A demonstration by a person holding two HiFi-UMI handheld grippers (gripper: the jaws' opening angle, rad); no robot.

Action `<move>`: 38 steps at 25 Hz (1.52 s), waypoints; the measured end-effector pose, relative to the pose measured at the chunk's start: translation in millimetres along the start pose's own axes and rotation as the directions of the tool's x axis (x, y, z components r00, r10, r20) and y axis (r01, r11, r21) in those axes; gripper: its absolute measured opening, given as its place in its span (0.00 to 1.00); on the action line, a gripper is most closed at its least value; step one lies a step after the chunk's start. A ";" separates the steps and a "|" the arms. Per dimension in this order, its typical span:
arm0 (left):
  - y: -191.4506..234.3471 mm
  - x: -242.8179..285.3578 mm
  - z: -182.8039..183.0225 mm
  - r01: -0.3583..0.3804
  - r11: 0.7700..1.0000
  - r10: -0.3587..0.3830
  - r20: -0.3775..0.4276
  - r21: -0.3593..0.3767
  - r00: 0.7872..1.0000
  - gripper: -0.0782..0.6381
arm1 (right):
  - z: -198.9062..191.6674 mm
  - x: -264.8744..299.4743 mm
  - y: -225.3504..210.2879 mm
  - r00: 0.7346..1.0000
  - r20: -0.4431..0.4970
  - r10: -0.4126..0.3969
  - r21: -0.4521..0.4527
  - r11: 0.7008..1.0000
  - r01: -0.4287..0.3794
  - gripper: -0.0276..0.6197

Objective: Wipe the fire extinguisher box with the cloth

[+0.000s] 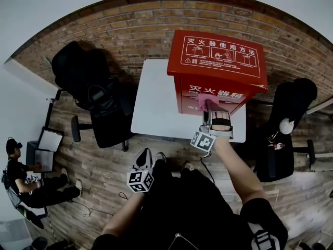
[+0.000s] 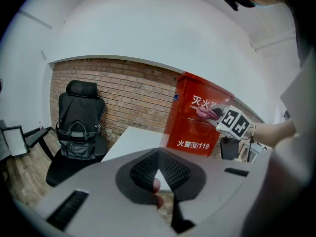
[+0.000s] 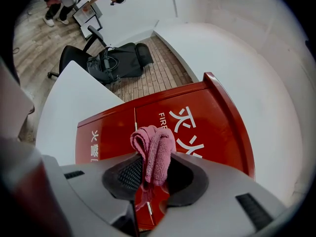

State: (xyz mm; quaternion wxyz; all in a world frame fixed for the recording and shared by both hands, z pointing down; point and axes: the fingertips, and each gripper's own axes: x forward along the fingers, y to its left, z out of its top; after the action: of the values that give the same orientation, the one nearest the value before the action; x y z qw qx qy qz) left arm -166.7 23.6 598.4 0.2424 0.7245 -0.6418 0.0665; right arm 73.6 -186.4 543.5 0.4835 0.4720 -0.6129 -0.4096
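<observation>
On the box [image 1: 218,56]: right gripper [image 3: 154,174] pinches cloth [image 3: 157,149] against its front.
Left gripper [image 2: 159,157]: closed on nothing, well away.
Risk: hard push could slide the unbraced box or tug cloth loose.

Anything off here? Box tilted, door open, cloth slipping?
Nothing stands out. The fire extinguisher box stands upright on the white table with its doors shut. The pink cloth is bunched but clamped in the right gripper, up at the box front. The left gripper hangs shut and empty.
</observation>
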 end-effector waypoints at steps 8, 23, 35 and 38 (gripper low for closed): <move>-2.9 0.5 0.3 0.006 1.000 -0.006 -0.005 0.006 1.000 0.13 | -5.2 5.7 20.4 0.999 -0.022 0.044 0.015 0.999 -0.044 0.22; 0.8 -2.4 -1.1 -0.010 1.000 0.010 -0.014 0.003 1.000 0.13 | -10.4 13.2 48.2 0.995 -0.029 0.093 0.044 0.995 -0.091 0.22; 2.7 -2.9 -3.6 -0.018 1.000 0.018 -0.020 0.000 1.000 0.13 | -14.2 18.3 77.8 0.990 -0.037 0.135 0.037 0.990 -0.134 0.22; 3.0 -3.2 -4.5 -0.019 1.000 0.019 -0.022 -0.003 1.000 0.13 | -14.6 19.2 86.1 0.988 -0.039 0.149 0.048 0.988 -0.148 0.22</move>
State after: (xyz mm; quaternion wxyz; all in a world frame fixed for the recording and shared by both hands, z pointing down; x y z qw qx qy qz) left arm -169.1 28.3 601.8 0.2501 0.7172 -0.6460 0.0758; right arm 70.5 -187.0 632.8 0.5147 0.4444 -0.6451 -0.3484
